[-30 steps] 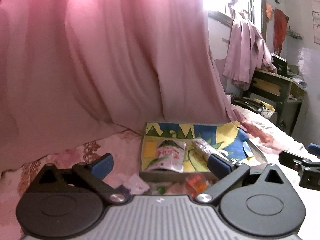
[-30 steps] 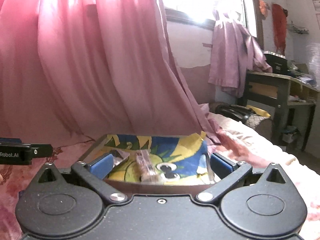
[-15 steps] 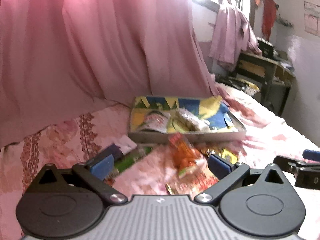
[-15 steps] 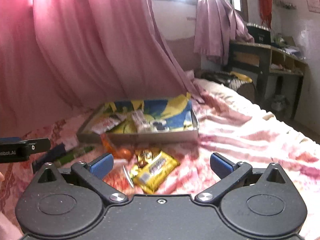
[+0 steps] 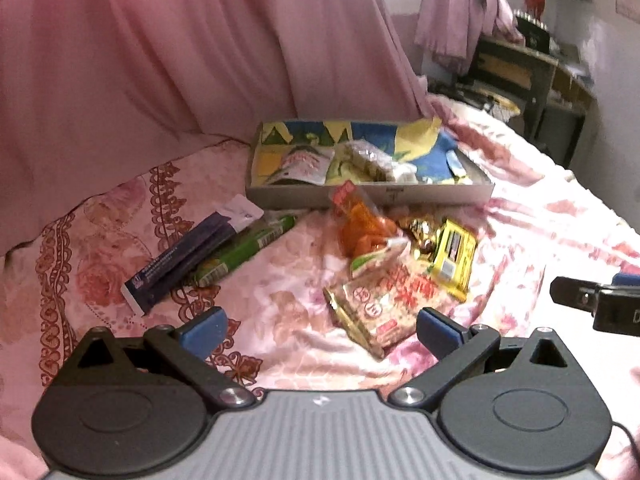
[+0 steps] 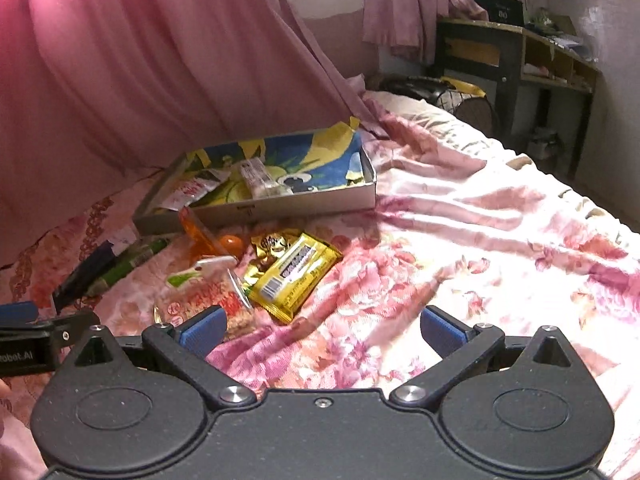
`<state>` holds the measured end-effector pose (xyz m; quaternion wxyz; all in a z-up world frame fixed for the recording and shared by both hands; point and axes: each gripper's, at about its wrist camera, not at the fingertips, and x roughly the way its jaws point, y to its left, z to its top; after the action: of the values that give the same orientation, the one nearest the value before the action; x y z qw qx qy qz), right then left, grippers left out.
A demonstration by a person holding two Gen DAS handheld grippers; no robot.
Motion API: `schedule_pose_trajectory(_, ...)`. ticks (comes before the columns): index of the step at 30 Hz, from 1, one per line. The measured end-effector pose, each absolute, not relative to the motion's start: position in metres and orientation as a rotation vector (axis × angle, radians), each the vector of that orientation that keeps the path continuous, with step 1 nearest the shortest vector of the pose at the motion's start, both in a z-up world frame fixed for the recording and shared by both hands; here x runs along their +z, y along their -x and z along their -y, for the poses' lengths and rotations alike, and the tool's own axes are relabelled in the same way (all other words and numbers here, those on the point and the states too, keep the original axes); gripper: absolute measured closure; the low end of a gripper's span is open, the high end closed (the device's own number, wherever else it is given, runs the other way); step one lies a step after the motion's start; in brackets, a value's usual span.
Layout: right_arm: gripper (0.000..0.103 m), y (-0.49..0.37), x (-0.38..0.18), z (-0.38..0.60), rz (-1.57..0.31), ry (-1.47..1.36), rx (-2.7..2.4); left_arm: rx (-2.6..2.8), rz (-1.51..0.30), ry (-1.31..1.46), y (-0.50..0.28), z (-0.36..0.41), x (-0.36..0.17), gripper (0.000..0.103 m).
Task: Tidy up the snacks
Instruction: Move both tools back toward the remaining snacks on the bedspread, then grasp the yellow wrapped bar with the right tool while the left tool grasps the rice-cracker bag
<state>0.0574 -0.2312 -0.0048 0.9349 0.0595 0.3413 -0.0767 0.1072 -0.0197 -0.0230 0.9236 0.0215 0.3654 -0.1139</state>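
Note:
A shallow grey box point(image 5: 368, 194) point(image 6: 280, 204) with a blue and yellow lining lies on the pink floral bedspread, holding a white and red pouch point(image 5: 306, 162) and a clear wrapped bar point(image 6: 258, 178). In front of it lie loose snacks: an orange pack point(image 5: 360, 224), a yellow pack point(image 5: 454, 258) point(image 6: 298, 272), a pink cracker pack point(image 5: 384, 300), a green stick point(image 5: 244, 250) and a dark purple box point(image 5: 180, 262). My left gripper point(image 5: 320, 326) hovers open just short of the cracker pack. My right gripper point(image 6: 322, 328) is open above the bedspread, right of the snacks.
A pink curtain point(image 5: 200, 48) hangs close behind the box. A dark wooden desk point(image 6: 516, 52) with shelves stands at the far right, with a dark bag point(image 6: 424, 86) beside the bed. The bedspread point(image 6: 480, 240) to the right of the snacks is bare and wrinkled.
Both grippers have pulled back and tilted down from the box, so the loose snacks in front of it have come into view. Both stay open.

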Motion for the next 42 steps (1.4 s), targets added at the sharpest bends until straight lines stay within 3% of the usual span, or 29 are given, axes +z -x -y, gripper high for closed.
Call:
schedule_pose_trajectory(20, 0.001, -0.116, -0.029, 0.249, -0.972, -0.214, 0.004, -0.396, -0.934, -0.23, -0.14, 0.051, -0.043, 0.0)
schedule_pose_trajectory(33, 0.001, -0.186, -0.068, 0.273, -1.054, -0.352, -0.033, -0.655, -0.699, -0.62, -0.158, 0.095, -0.066, 0.0)
schedule_pose_trajectory(42, 0.009, -0.22, -0.079, 0.281, -1.011, -0.488, -0.015, -0.748, -0.733, -0.715, -0.159, 0.107, -0.094, 0.0)
